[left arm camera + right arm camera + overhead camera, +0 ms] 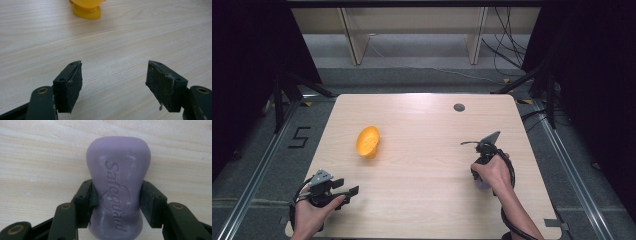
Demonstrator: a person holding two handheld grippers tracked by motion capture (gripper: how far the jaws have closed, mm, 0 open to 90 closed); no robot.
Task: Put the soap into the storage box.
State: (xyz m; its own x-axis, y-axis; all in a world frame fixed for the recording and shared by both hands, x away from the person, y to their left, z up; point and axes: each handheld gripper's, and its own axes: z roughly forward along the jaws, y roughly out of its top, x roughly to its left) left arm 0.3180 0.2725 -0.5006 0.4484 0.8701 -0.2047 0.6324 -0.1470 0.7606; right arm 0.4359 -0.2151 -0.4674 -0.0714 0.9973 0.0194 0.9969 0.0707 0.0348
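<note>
A big wooden table sits in the middle of the room, and a person's two arms come in from its near edge.

The yellow dish lies on the left half of the table, about halfway between near and far. It is tipped on its side. In the left gripper view its yellow foot peeks in at the top, far ahead of the jaws.

The right hand is on the right side of the table. It holds the right gripper, which points down at the wood. Its two black jaws press on both sides of a purple soap bar. The soap has the word "Safeguard" pressed into it. It is squeezed at its thin middle, with the table right behind it. In the high view a little bit of purple shows under the hand.

The left hand is at the near left corner of the table. It holds the left gripper. Its jaws stand wide apart with nothing between them, just bare wood. This gripper is well apart from the dish and from the soap.

A small grey round cap sits in the table near the far edge.
</note>
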